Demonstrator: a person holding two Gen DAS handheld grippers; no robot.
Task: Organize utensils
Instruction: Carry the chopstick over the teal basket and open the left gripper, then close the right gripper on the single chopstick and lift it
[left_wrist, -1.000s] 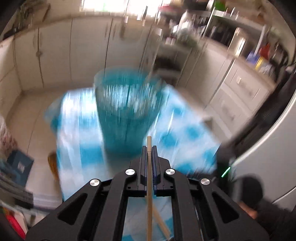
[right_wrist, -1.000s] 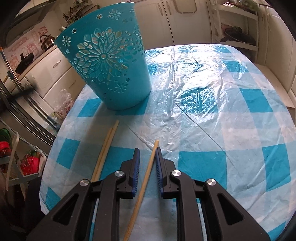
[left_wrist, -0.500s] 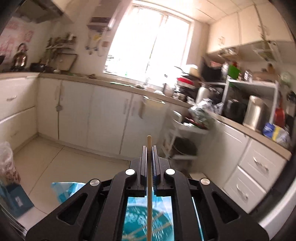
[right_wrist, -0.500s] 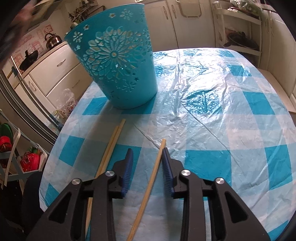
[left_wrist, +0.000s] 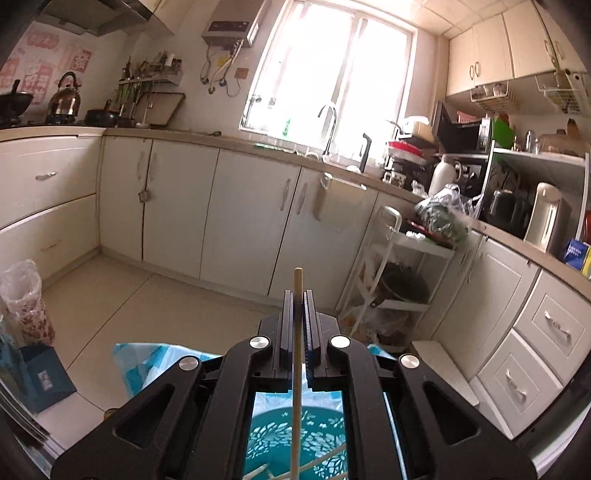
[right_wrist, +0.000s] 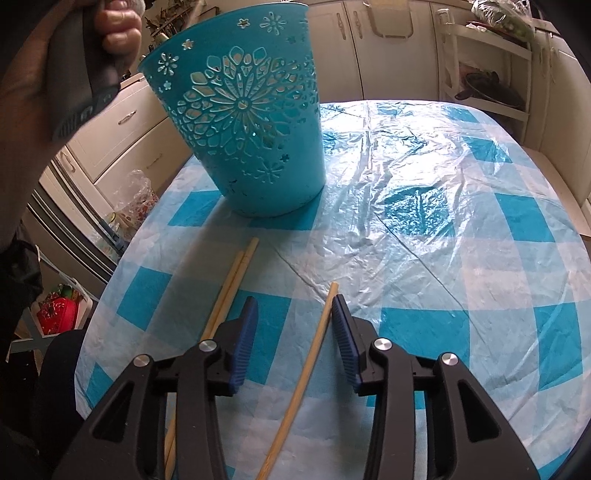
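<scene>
In the left wrist view my left gripper (left_wrist: 297, 295) is shut on a wooden chopstick (left_wrist: 295, 387) that runs straight between its fingers. Directly below it is the open top of the teal cut-out basket (left_wrist: 273, 439), with several chopsticks inside. In the right wrist view the same basket (right_wrist: 251, 122) stands at the table's far left. My right gripper (right_wrist: 293, 306) hovers low over the cloth with its jaws opening. A single chopstick (right_wrist: 314, 354) lies on the table between them, close to the right pad and not pinched. Two more chopsticks (right_wrist: 229, 291) lie side by side just left of the left finger.
The oval table (right_wrist: 461, 229) has a blue-and-white checked cloth under crinkled plastic; its edge curves close on the left. A person's hand (right_wrist: 92, 48) holds a handle above the basket. White cabinets (left_wrist: 229, 206), a white trolley rack (left_wrist: 399, 280) and floor bags (left_wrist: 26, 302) surround the table.
The left gripper lifted and tilted up with its chopstick, from facing the basket's side to hanging over its mouth. The right jaws spread wider around the lying chopstick. A hand entered top left.
</scene>
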